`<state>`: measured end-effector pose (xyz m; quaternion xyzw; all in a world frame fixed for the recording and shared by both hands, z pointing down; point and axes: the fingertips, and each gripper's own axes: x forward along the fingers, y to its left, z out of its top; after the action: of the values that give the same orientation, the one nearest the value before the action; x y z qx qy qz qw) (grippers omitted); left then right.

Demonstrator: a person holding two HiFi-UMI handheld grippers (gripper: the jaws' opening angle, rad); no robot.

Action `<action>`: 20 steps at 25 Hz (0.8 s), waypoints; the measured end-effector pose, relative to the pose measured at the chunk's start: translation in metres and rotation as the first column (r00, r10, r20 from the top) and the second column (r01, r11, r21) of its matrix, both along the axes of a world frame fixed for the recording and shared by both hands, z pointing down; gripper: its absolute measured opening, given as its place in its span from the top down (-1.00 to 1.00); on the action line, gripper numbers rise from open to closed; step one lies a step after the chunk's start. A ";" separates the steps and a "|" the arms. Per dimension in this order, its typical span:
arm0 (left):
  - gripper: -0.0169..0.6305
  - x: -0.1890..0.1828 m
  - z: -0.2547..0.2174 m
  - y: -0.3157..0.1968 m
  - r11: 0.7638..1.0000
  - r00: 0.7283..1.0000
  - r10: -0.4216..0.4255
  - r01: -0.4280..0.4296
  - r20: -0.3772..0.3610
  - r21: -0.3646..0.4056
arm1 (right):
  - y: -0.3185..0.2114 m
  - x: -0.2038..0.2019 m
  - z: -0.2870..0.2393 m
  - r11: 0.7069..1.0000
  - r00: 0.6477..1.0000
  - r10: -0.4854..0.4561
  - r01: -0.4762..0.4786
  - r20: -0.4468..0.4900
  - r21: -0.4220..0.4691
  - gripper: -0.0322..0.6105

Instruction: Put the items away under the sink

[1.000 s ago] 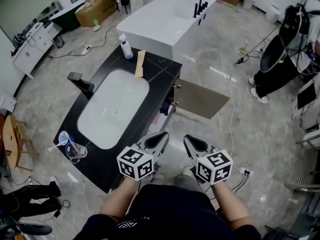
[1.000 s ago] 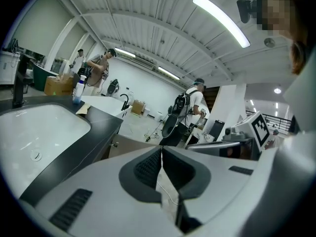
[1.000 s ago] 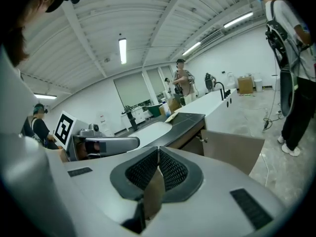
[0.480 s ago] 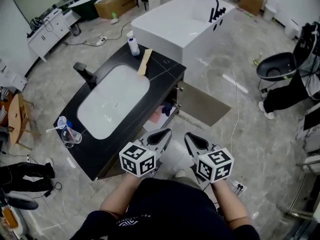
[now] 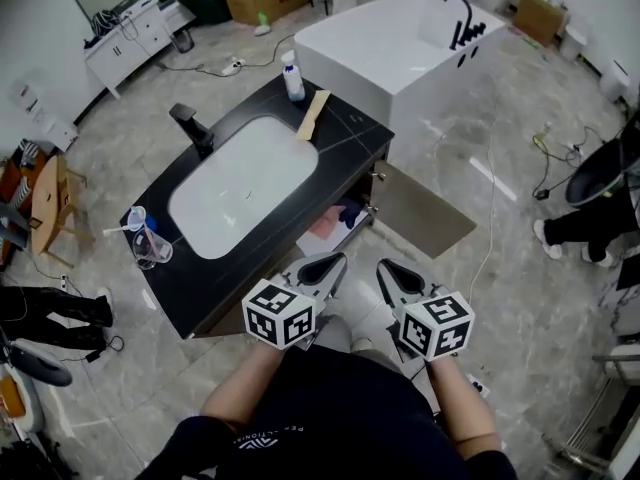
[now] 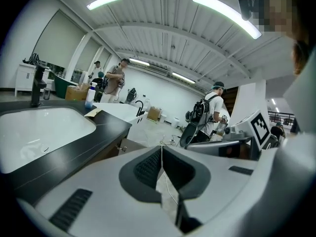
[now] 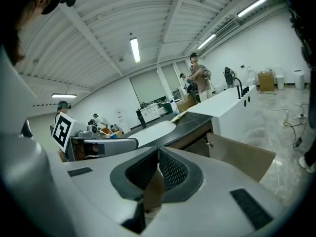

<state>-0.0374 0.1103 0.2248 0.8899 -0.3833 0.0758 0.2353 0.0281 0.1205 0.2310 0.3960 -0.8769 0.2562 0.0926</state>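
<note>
Vanity drifted up-frame | left hand-held gripper, right hand-held gripper pressed together | wooden strip points tubward

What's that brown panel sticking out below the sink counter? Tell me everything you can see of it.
It is a cabinet door, a flat, plain tan panel that looks like wood or laminate. It stands swung wide open from the front of the black vanity, upright over the grey marble floor, joined to the cabinet along one edge only. Nothing leans on it.
</note>
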 end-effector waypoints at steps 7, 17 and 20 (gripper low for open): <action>0.90 0.000 0.006 -0.025 1.000 1.000 0.006 -0.006 0.004 -0.006 | -0.020 -0.005 0.003 1.000 1.000 -0.021 0.021 -0.005 -0.001 0.79; 0.90 0.000 0.004 -0.103 1.000 1.000 0.000 0.000 -0.022 -0.007 | -0.095 0.000 0.007 0.999 1.000 0.019 -0.019 -0.005 -0.030 0.79; 0.90 -0.007 0.009 -0.127 1.000 0.999 -0.019 0.018 -0.025 -0.021 | -0.119 -0.009 0.010 0.999 1.000 0.002 -0.002 -0.005 -0.040 0.79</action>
<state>-0.0447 -0.0166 0.2336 0.8847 -0.3877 0.0662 0.2502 0.0192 0.0010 0.2407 0.3958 -0.8710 0.2725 0.1023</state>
